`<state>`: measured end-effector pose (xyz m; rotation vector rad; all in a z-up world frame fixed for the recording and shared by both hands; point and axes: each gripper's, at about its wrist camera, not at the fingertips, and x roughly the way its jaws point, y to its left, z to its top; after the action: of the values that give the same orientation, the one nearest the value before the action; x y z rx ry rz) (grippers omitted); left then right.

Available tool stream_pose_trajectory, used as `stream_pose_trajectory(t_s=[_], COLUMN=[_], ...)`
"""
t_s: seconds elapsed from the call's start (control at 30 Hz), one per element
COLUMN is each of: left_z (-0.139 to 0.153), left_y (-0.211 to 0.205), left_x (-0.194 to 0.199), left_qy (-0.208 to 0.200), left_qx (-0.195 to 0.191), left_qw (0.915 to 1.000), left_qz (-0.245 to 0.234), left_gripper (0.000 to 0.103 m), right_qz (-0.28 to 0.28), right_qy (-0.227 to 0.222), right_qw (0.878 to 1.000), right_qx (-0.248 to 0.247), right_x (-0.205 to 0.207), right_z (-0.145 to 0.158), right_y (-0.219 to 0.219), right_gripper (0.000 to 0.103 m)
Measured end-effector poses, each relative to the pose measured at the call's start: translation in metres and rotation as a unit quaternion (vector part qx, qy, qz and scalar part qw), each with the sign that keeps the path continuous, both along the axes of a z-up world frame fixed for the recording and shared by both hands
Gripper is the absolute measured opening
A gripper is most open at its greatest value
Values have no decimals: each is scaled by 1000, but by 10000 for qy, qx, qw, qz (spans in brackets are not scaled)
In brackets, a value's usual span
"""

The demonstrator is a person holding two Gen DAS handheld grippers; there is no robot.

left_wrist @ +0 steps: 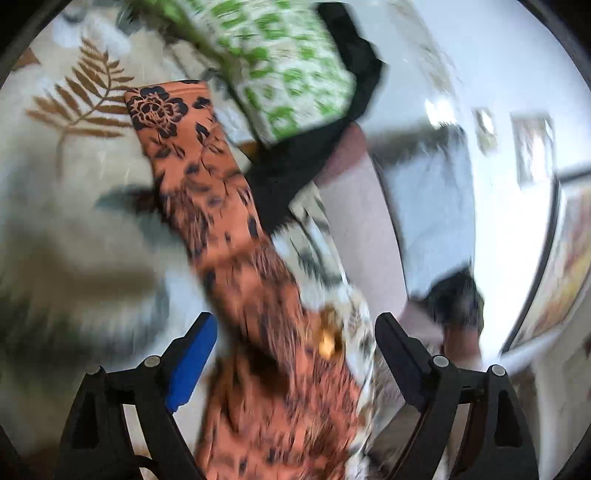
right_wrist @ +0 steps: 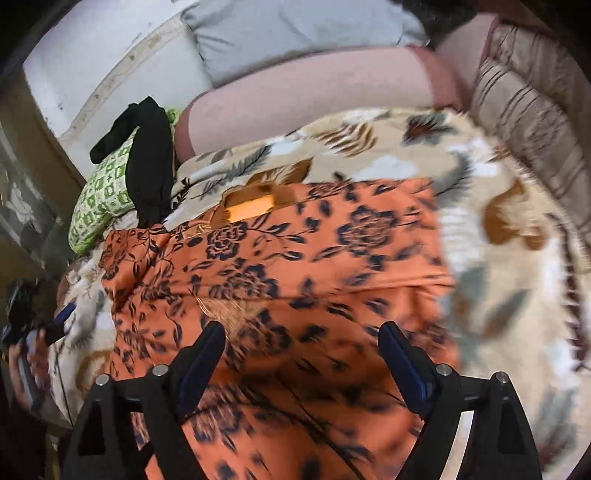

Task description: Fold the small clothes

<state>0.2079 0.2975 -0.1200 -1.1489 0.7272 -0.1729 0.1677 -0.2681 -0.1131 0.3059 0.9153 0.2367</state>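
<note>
The orange garment (right_wrist: 295, 266), printed with dark flowers, lies spread on the blanket (right_wrist: 517, 206), a cream cover with leaf motifs in brown and grey. In the right wrist view the garment fills the lower centre, its far edge showing a neckline with a pale label (right_wrist: 249, 210) and lighter inner cloth. The right gripper (right_wrist: 301, 350) hangs over the near part of the garment with jaws spread wide, nothing between the pads; whether the fingertips touch the cloth cannot be told. In the left wrist view the garment (left_wrist: 236, 236) appears as a long strip running from lower centre up toward the left, its far end square and marked by one large flower. The left gripper (left_wrist: 295, 343) also stands with jaws spread apart, the cloth passing through the gap between them without being pinched; the blue pad (left_wrist: 192, 358) on its left finger is clear of the fabric. Both views are blurred by motion, the near field most of all. Beyond the garment lies a green-and-white pillow (right_wrist: 99, 199) with a black cloth (right_wrist: 147, 162) draped over it, just beside the blanket's edge. A pink bolster (right_wrist: 306, 92) lies along the far side of the blanket, a grey cushion (right_wrist: 295, 33) behind it, and a striped cushion (right_wrist: 535, 122) at right. At the left edge of the right wrist view the other gripper is partly visible, held in a hand (right_wrist: 26, 354).
</note>
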Motion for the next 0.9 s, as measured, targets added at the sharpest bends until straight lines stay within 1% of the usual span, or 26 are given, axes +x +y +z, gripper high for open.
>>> stream_pose_trajectory(t_s=[0.07, 0.1, 0.17, 0.3, 0.37, 0.4, 0.43, 0.57, 0.6, 0.63, 0.67, 0.7, 0.73, 0.77, 0.8, 0.83, 0.87, 0.9], left_z=[-5, -11, -23, -42, -44, -48, -54, -59, -59, -60, -64, -65, -58, -51, -34, -11, 19, 40], left_y=[20, 33, 47, 64, 73, 74, 75, 80, 81, 83, 83, 85, 85, 80, 70, 55, 33, 14], left_x=[24, 38, 55, 77, 77, 81, 87, 100, 105, 110, 119, 119, 118, 115, 115, 114, 112, 109], left_qy=[49, 181, 343, 577, 580, 648, 751, 766, 802, 875, 1131, 1270, 1327, 1295, 1140, 898, 564, 303], left_qx=[116, 166, 153, 349, 540, 544, 462, 317, 243, 211, 185, 168, 343, 590, 972, 1384, 1842, 2130], left_qw=[9995, 9986, 9976, 9943, 9896, 9895, 9905, 9899, 9902, 9902, 9892, 9871, 9852, 9846, 9842, 9829, 9791, 9753], left_qz=[299, 466, 578, 830, 1198, 1170, 1059, 1149, 1121, 1065, 910, 956, 1026, 1018, 947, 813, 646, 508], left_gripper=[88, 88, 88, 88, 88, 88, 88, 86, 82, 41, 9, 4, 4, 4, 4, 4, 4, 4], right_qz=[-16, -31, -71, -215, -268, -285, -294, -261, -268, -288, -305, -324, -339, -357, -389, -434, -485, -544], right_qy=[54, 96, 156, 224, 224, 223, 216, 205, 213, 217, 224, 231, 220, 204, 193, 175, 134, 76], right_qw=[9999, 9997, 9993, 9984, 9978, 9976, 9974, 9979, 9978, 9976, 9974, 9973, 9973, 9973, 9973, 9971, 9968, 9964], right_qx=[161, 222, 323, 474, 562, 593, 616, 556, 575, 596, 608, 614, 612, 603, 593, 599, 627, 652], right_x=[9, 10, 14, 10, 8, 7, 6, 7, 7, 6, 5, 4, 2, 0, -2, -3, -5, -8], right_z=[-8, -14, -25, -42, -45, -45, -46, -49, -50, -51, -51, -52, -52, -51, -50, -49, -47, -44], right_y=[7, 7, 5, -4, -10, -12, -13, -12, -12, -12, -12, -13, -14, -16, -19, -22, -26, -31], right_gripper=[87, 87, 87, 87, 87, 87, 87, 87, 87, 87, 87, 87, 87, 87, 87, 87, 87, 87])
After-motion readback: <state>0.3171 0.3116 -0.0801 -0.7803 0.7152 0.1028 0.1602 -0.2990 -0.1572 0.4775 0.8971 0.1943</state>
